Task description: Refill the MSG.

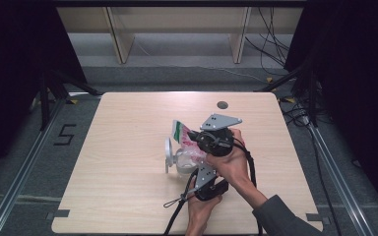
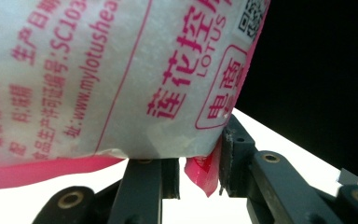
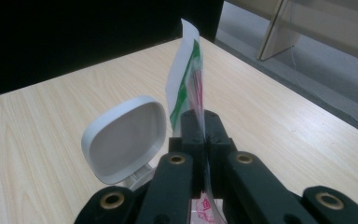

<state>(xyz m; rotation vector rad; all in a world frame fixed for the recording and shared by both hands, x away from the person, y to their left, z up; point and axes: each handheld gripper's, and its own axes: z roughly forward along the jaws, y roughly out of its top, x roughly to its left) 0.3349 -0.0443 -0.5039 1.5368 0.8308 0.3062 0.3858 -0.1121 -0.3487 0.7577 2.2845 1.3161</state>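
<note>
Pinched flat together, the fingers (image 3: 186, 135) of our right gripper (image 3: 204, 122) clamp the thin top edge of a plastic bag (image 3: 186, 74), which rises between them as a white strip with green and red print. Our left gripper (image 2: 200, 161) has its jaws part-way apart, and the pink sealed bottom corner of the same bag sits between them; the right-hand pad presses against that corner, while a sliver of gap shows beside the other pad, so we read it as a light hold on the corner rather than a firm squeeze. In the left gripper view the bag's body bulges just above the jaws, white and grainy behind the film, covered in pink Chinese lettering, a web address and a QR code.

From the high view we see both grippers close together over the middle of the light wooden table (image 1: 128, 147), the right gripper (image 1: 197, 133) farther from us and the left gripper (image 1: 198, 169) nearer, with the bag (image 1: 183, 133) stretched between them and tilted. Just beside the bag, on its left, stands a clear container (image 1: 182, 162) with a white hinged lid (image 1: 168, 150) flipped up; the right gripper view shows that lid (image 3: 123, 140) as a rounded white frame standing upright just beside the jaws. Dark cables (image 1: 177, 211) trail from the grippers toward the near table edge.
</note>
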